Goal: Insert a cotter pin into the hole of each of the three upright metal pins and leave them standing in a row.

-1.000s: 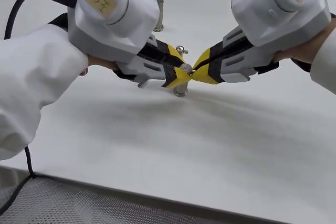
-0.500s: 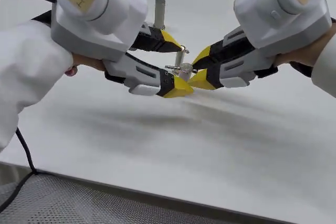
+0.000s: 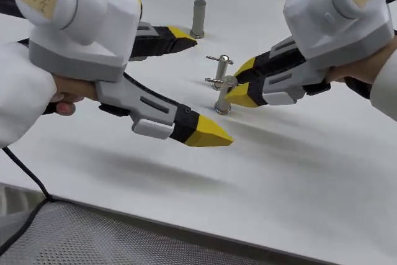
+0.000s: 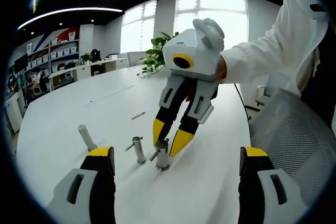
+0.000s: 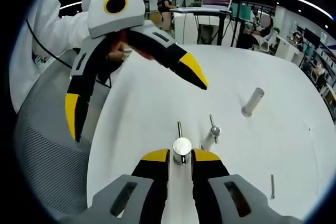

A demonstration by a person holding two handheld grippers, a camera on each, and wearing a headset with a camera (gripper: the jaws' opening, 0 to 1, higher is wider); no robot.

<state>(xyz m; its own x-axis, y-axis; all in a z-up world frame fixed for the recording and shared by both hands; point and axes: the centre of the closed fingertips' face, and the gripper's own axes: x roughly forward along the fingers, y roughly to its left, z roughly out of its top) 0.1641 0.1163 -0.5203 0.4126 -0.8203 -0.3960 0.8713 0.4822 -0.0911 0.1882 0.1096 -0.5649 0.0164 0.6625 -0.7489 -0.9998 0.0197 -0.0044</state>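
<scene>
Three upright metal pins stand on the white table [image 3: 298, 172]. My right gripper [image 3: 231, 93] is shut on the nearest pin [image 3: 223, 100], which has a cotter pin [image 3: 211, 80] through its top; its own view shows the pin head [image 5: 182, 146] between the jaws of the right gripper [image 5: 182, 157]. Just behind is the middle pin [image 3: 221, 72], also crossed by a cotter pin [image 3: 218, 59]. The far pin [image 3: 198, 18] is plain. My left gripper [image 3: 212, 91] is wide open with nothing held, its jaws straddling the space left of the pins, and its own view shows the left gripper [image 4: 177, 153] facing the near pin [image 4: 162, 154].
A loose cotter pin [image 4: 138, 115] lies on the table beyond the row and is also seen as the cotter pin [image 5: 272, 186] at the right. The table's front edge [image 3: 155, 224] runs near me above a mesh chair. Desks and shelves stand far behind.
My left gripper has opened and drawn back to the left from the near pin, leaving the cotter pin in it. The right gripper has stayed shut on that pin.
</scene>
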